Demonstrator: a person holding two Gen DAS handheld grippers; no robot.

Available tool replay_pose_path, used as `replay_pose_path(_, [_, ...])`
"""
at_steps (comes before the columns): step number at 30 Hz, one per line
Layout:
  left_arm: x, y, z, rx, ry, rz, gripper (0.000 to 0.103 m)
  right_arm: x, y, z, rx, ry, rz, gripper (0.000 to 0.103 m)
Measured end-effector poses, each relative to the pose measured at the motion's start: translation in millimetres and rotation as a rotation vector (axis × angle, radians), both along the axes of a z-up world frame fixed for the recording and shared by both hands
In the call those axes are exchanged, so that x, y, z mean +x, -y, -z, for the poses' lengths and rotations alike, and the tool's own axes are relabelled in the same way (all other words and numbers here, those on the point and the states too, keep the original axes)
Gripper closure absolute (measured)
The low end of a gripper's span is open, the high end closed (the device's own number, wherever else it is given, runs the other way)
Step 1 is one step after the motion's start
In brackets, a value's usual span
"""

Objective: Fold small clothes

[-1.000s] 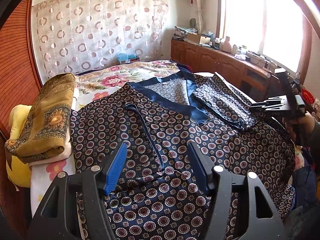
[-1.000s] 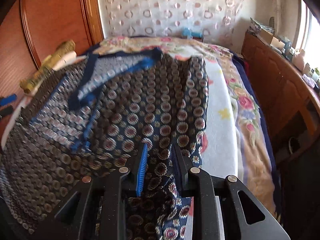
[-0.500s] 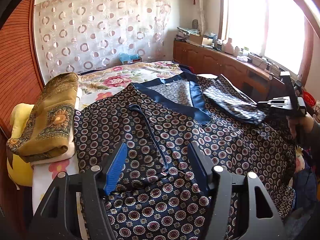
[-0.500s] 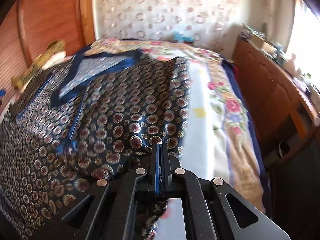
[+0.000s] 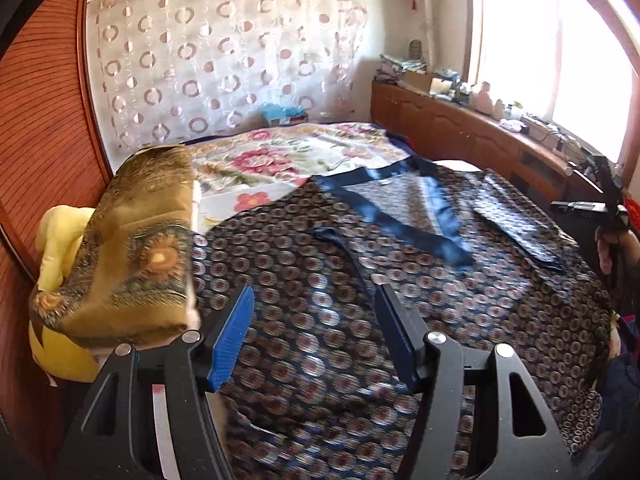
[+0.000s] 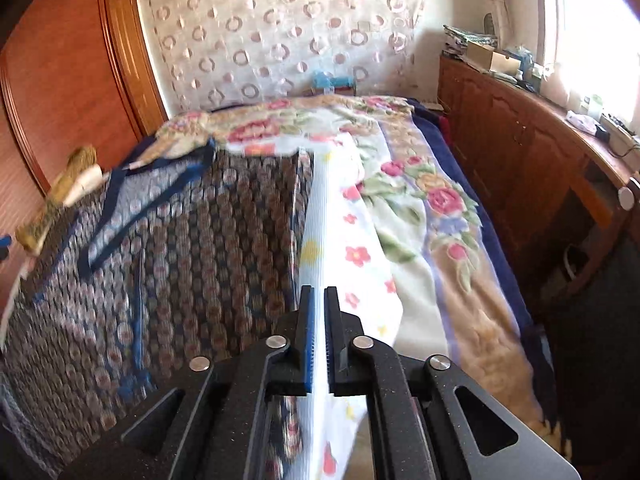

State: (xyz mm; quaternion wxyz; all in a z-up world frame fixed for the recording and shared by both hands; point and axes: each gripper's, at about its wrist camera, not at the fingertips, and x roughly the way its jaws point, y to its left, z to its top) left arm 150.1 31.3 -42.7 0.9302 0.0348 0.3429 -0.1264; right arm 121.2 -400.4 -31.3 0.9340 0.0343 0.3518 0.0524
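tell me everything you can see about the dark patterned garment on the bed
The garment is dark navy, printed all over with small round medallions, trimmed in plain blue bands around a V neckline, with a thin blue tie trailing down it. The cloth looks thin and smooth. It lies spread nearly flat over the floral bedspread, one sleeve folded inward. A folded gold cloth sits at its edge.

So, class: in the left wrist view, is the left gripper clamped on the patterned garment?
No: the left gripper stands wide open above the patterned garment, with no cloth pinched between its pads.

left gripper: black frame, blue pads | right gripper: same, silver screws
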Motion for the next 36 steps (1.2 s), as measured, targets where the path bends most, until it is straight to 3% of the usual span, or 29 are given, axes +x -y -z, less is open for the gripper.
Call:
replay_pose_path(2, [11.8, -10.1, 1.8, 0.013, -0.017, -0.017, 0.039, 12.8, -4.2, -4.8, -0.003, 0.013, -0.01, 0.074])
replay_pose_path(6, [36.0, -31.5, 3.7, 0.044, -0.047, -0.056, 0.039, 38.1, -11.3, -2.8, -0.024, 0.002, -0.05, 0.067])
replay_pose_path(10, [52.0, -48.2, 5.4, -0.017, -0.076, -0.017, 0.039, 66.1, -16.8, 3.8, -0.059, -0.041, -0.069, 0.067])
replay_pose_path(12, [61.0, -49.8, 6.5, -0.03, -0.092, -0.002, 0.045, 80.2, -16.7, 6.5, -0.074, -0.065, -0.068, 0.067])
replay_pose_path(25, [125.9, -38.7, 39.8, 0.134, -0.265, -0.04, 0.049, 119.0, -35.3, 16.5, -0.118, -0.073, -0.127, 0.067])
replay_pose_path(26, [128.1, -38.0, 42.3, 0.137, -0.279, -0.041, 0.057, 119.2, -36.3, 17.7, -0.123, -0.073, -0.131, 0.067])
replay_pose_path(31, [127.9, -28.8, 44.6, 0.171, -0.291, -0.013, 0.062, 117.1, -34.4, 19.4, -0.12, -0.054, -0.139, 0.067])
replay_pose_path(36, [142.3, -38.2, 48.5, 0.201, -0.304, -0.092, 0.062, 115.6, -31.3, 19.6, -0.106, -0.058, -0.143, 0.067])
